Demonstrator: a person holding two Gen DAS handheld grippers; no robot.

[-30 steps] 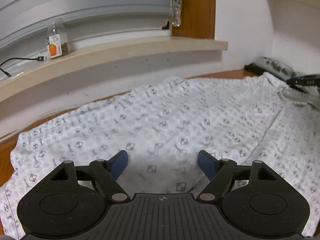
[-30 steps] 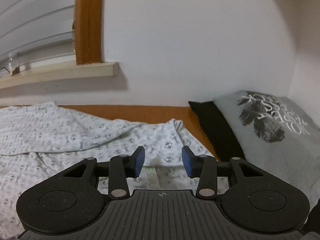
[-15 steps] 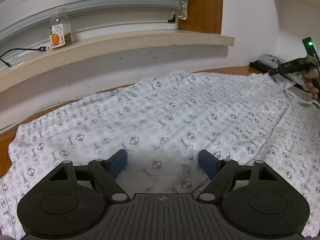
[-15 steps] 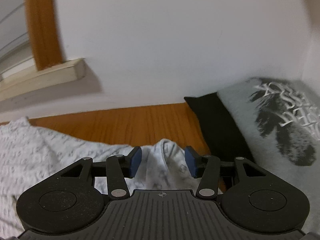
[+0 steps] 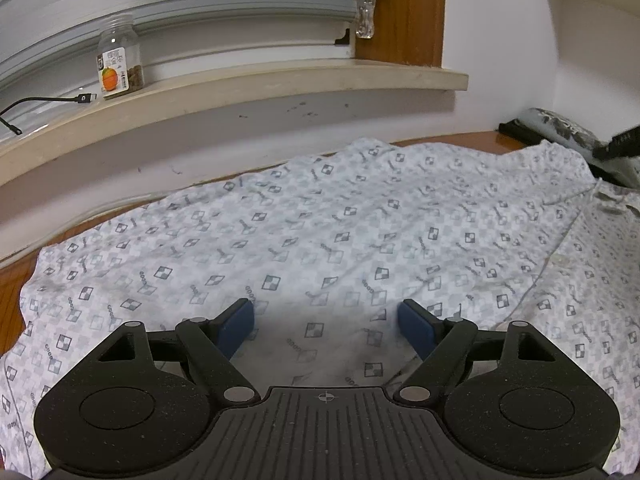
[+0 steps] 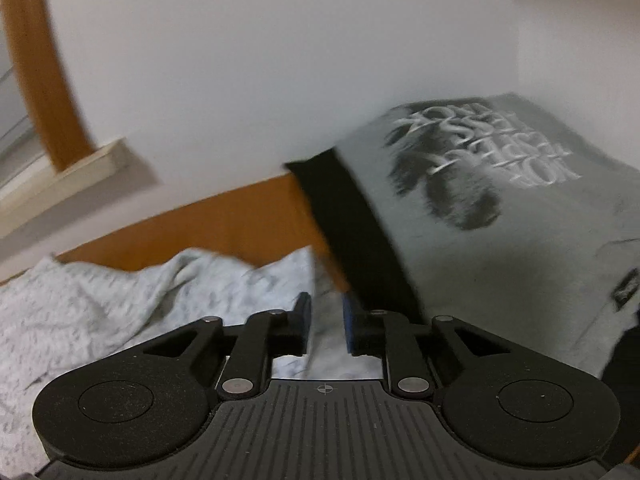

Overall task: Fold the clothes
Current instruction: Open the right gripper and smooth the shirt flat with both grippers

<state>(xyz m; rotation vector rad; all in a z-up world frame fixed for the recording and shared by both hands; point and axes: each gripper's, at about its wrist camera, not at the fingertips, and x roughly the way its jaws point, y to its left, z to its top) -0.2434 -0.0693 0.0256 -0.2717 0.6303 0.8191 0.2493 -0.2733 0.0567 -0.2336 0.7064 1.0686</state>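
1. Patterned shirt [image 5: 320, 232] is spread flat on the table [image 5: 16, 280]; left gripper [image 5: 326, 322] held above it, fingers released, wide apart.
2. Right gripper [image 6: 325, 324] fingers nearly clenched around a shirt edge; grasp cannot be confirmed, view blurred.

The right gripper [image 6: 326, 320] now has its blue pads far closer together than a second ago, pinching a fold of the white patterned shirt [image 6: 120, 304] near its edge. Its view is tilted and blurred, with the grey printed pillow [image 6: 500, 208] larger. The left wrist view now shows more of the window sill [image 5: 280, 88]
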